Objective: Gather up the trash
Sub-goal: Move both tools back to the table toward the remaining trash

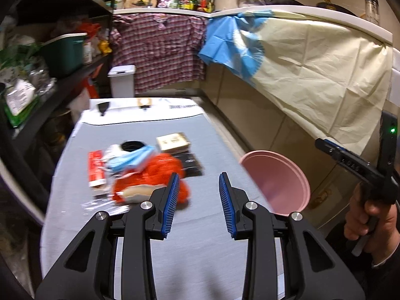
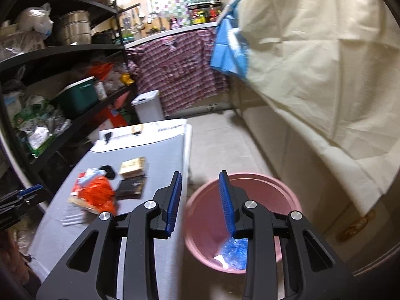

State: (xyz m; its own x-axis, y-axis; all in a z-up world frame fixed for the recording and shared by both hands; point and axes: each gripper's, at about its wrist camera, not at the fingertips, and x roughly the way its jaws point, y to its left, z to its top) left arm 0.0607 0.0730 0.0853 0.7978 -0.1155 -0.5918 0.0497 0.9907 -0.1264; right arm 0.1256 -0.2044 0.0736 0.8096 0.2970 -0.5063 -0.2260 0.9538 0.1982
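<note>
A heap of trash lies on the grey table (image 1: 200, 250): an orange plastic bag (image 1: 160, 172), a blue face mask (image 1: 135, 158), a red packet (image 1: 96, 168), a black cup (image 1: 132, 146), a tan box (image 1: 172, 142) and a dark wrapper (image 1: 190, 165). My left gripper (image 1: 199, 195) hovers open over the table just short of the heap, holding nothing. To the right of the table a pink bucket (image 2: 240, 215) stands on the floor with blue and white trash (image 2: 235, 252) at its bottom. My right gripper (image 2: 200, 197) hangs open above the bucket's left rim, empty.
Black shelves (image 2: 62, 50) packed with bags and pots run along the left. A white lidded bin (image 2: 148, 106) stands beyond the table's far end. A cream cloth (image 2: 325, 75) and a blue cloth (image 1: 225, 42) drape over the counter on the right. A hand (image 1: 370, 215) holds the right gripper's handle.
</note>
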